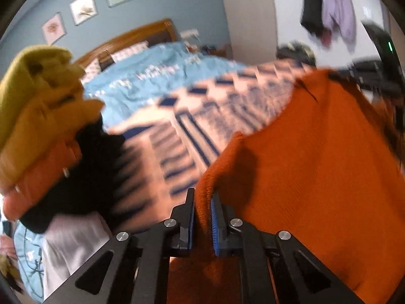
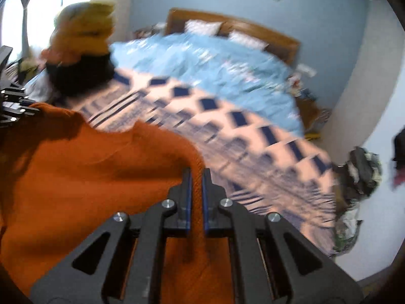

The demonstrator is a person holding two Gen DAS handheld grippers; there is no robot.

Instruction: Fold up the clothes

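Note:
An orange knit sweater [image 1: 316, 164] hangs stretched above the bed, held by an edge at each end. In the left wrist view my left gripper [image 1: 202, 193] is shut on a bunched edge of it, with the fabric pinched between the blue pads. At the upper right of that view, my right gripper [image 1: 336, 74] grips the far edge. In the right wrist view my right gripper [image 2: 197, 172] is shut on the orange sweater [image 2: 76, 177], whose edge runs up between the fingers. My left gripper [image 2: 30, 109] holds the far corner at the left edge. Both views are motion-blurred.
A stack of folded clothes [image 1: 45, 126] [image 2: 81, 50], yellow, mustard, orange, black and pale, stands on the bed's left side. A pink and navy patterned blanket [image 1: 202, 116] [image 2: 253, 152] lies under the sweater, a blue duvet [image 1: 141, 83] behind. Clothes hang on the wall [image 1: 329, 7]; a heap [image 2: 362, 174] sits beside the bed.

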